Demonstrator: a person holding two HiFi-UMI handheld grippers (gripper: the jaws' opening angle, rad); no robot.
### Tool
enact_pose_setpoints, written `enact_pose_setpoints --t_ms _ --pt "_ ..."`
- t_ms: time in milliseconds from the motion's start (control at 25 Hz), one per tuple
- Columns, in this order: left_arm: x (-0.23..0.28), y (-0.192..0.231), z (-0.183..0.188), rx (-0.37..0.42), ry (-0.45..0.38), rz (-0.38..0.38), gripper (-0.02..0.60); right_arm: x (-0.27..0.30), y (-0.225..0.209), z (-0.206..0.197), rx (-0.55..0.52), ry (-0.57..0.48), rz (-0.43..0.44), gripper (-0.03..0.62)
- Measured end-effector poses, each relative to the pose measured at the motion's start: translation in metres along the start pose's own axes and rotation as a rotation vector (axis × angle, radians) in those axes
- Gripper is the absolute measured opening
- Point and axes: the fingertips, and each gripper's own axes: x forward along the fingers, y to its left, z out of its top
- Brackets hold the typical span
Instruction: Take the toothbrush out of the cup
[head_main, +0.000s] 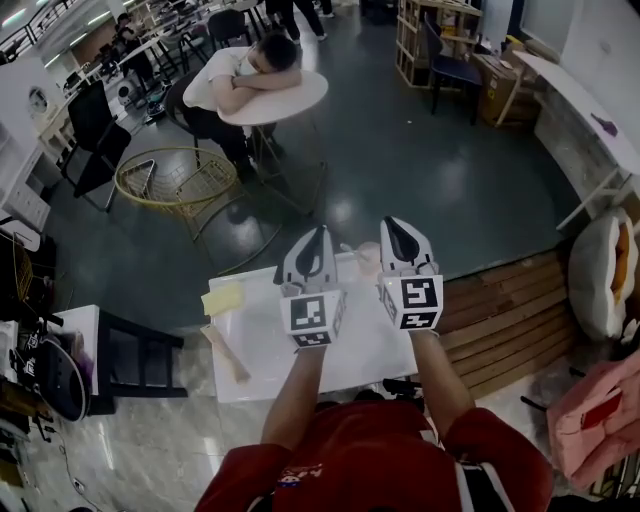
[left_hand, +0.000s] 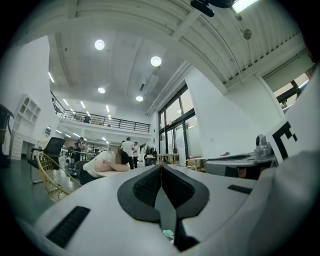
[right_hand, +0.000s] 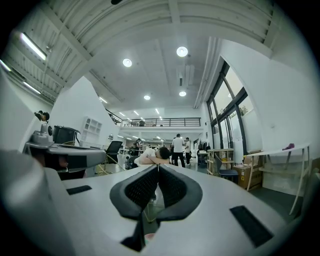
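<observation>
Toothbrush untouched; it seems to stand in the pale cup (head_main: 366, 258), though it is too small to be sure.
Left hand-held gripper (head_main: 321, 236) and right hand-held gripper (head_main: 391, 226) hang level to either side of the cup, each pressed together and empty, likely readying an approach; under the cup a white tabletop (head_main: 270, 340); beyond the cup a dark glossy floor (head_main: 420, 160).

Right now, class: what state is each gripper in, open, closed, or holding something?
Left gripper: closed, nothing between its jaws.
Right gripper: closed, nothing between its jaws.
</observation>
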Motion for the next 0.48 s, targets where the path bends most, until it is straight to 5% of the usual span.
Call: enact_pose_setpoints --t_ms 480 --pt "0.035 0.015 -0.012 0.0 0.015 -0.028 0.028 0.035 -0.003 -0.009 0.002 0.019 -0.007 0.029"
